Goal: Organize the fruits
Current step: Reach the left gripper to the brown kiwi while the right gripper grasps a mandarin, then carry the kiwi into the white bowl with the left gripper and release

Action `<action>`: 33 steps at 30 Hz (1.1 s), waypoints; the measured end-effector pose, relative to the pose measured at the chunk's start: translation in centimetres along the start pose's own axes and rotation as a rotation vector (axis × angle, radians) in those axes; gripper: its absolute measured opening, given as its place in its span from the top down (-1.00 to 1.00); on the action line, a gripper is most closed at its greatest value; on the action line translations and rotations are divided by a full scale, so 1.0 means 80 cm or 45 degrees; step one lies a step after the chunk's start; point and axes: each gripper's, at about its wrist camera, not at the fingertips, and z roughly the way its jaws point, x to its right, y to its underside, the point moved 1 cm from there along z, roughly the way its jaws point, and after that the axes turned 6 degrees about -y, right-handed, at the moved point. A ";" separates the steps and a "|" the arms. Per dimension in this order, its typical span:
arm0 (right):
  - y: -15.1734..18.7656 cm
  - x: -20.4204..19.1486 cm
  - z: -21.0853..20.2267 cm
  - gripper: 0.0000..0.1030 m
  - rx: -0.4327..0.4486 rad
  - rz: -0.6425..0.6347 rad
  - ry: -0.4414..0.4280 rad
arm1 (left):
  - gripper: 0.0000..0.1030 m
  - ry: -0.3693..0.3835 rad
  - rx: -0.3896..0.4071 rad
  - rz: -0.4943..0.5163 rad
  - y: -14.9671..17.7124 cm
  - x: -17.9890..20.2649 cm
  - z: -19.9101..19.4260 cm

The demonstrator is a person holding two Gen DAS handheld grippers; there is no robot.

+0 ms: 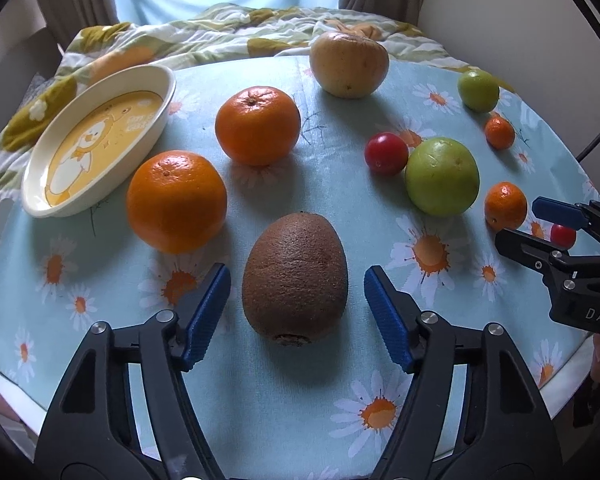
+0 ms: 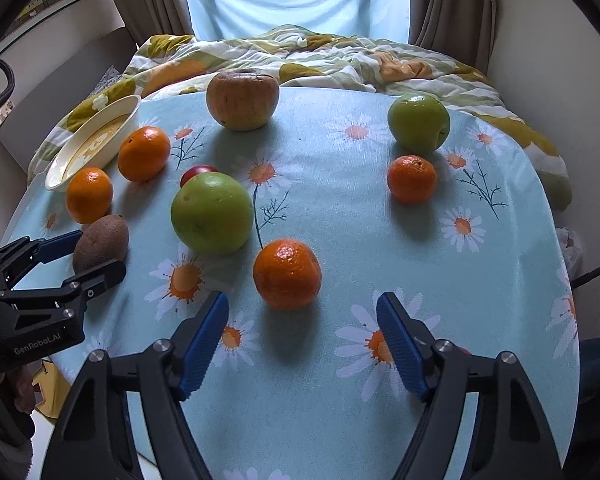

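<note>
A brown kiwi (image 1: pixel 295 276) lies between the open fingers of my left gripper (image 1: pixel 296 304), untouched; it shows in the right wrist view (image 2: pixel 102 242) too. Two oranges (image 1: pixel 176 201) (image 1: pixel 257 125) lie beyond it, near an oval cream dish (image 1: pixel 100 136) with a duck picture. My right gripper (image 2: pixel 302 332) is open, just short of a small mandarin (image 2: pixel 287 273). A green apple (image 2: pixel 212 213), a red plum (image 2: pixel 198 173), a yellowish apple (image 2: pixel 243 99), a second green apple (image 2: pixel 418 122) and another mandarin (image 2: pixel 411 179) lie farther on.
The table has a light blue daisy cloth (image 2: pixel 340 360). A rumpled quilt (image 2: pixel 300 56) lies behind it, below a curtained window. A small red fruit (image 1: pixel 563 235) sits between my right gripper's fingers in the left wrist view. The dish is at the table's far left edge.
</note>
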 end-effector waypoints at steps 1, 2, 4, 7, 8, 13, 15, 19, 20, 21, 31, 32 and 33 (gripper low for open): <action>-0.001 -0.001 0.002 -0.34 -0.004 -0.012 -0.001 | -0.25 0.001 -0.007 -0.001 0.001 0.001 0.001; -0.003 -0.003 0.003 -0.29 -0.007 -0.023 -0.001 | -0.21 -0.004 -0.016 -0.003 0.001 0.002 0.003; -0.004 -0.004 0.007 -0.25 -0.017 -0.035 -0.005 | -0.18 -0.017 -0.018 -0.004 0.003 0.003 0.005; -0.004 -0.004 0.012 -0.09 -0.033 -0.052 -0.007 | -0.06 -0.022 -0.012 -0.024 0.002 0.000 0.005; -0.004 -0.004 0.013 -0.02 -0.036 -0.057 -0.012 | -0.05 -0.020 -0.010 -0.033 0.002 -0.001 0.005; -0.006 -0.006 0.015 0.10 -0.041 -0.056 -0.031 | -0.03 -0.038 -0.002 -0.033 0.003 0.001 0.004; -0.008 -0.006 0.016 0.13 -0.042 -0.058 -0.039 | -0.02 -0.042 -0.001 -0.036 0.003 0.001 0.003; -0.011 -0.010 0.017 0.15 -0.045 -0.073 -0.040 | -0.01 -0.045 0.005 -0.047 0.005 0.001 0.002; -0.012 -0.010 0.018 0.18 -0.046 -0.070 -0.042 | -0.01 -0.047 0.006 -0.048 0.005 0.001 0.001; -0.013 -0.010 0.018 0.23 -0.049 -0.069 -0.037 | -0.01 -0.048 0.007 -0.049 0.006 0.001 0.001; -0.019 -0.008 0.005 0.36 -0.023 -0.084 -0.043 | 0.01 -0.051 0.047 -0.081 0.009 0.004 -0.016; -0.019 -0.008 0.002 0.36 -0.018 -0.088 -0.046 | 0.01 -0.053 0.055 -0.086 0.009 0.004 -0.020; -0.019 -0.008 -0.001 0.36 -0.012 -0.091 -0.048 | 0.01 -0.054 0.064 -0.091 0.008 0.004 -0.024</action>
